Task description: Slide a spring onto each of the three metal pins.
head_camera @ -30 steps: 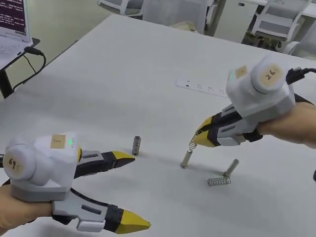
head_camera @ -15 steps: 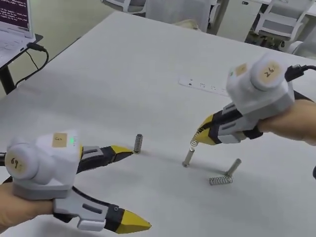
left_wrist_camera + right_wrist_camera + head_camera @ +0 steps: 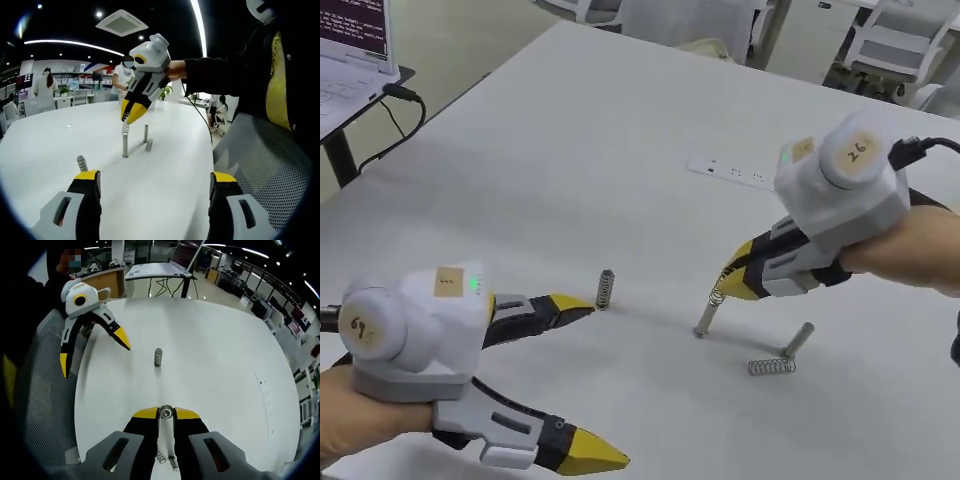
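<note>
White worktable, office chairs behind. Nearest is the left gripper, jaws spread wide on nothing. Three pins, three springs: loose spring lies flat by the right pin, middle pin is bare, and the left pin is mostly hidden under the fitted spring. Right gripper pinches the held spring at the middle pin's top. Its upper end is buried between the jaws, and I can't tell if it's over the tip. Power strip sits farther back.

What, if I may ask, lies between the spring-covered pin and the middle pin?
Only bare table: the head view shows nothing between the spring-covered pin and the middle pin.
</note>
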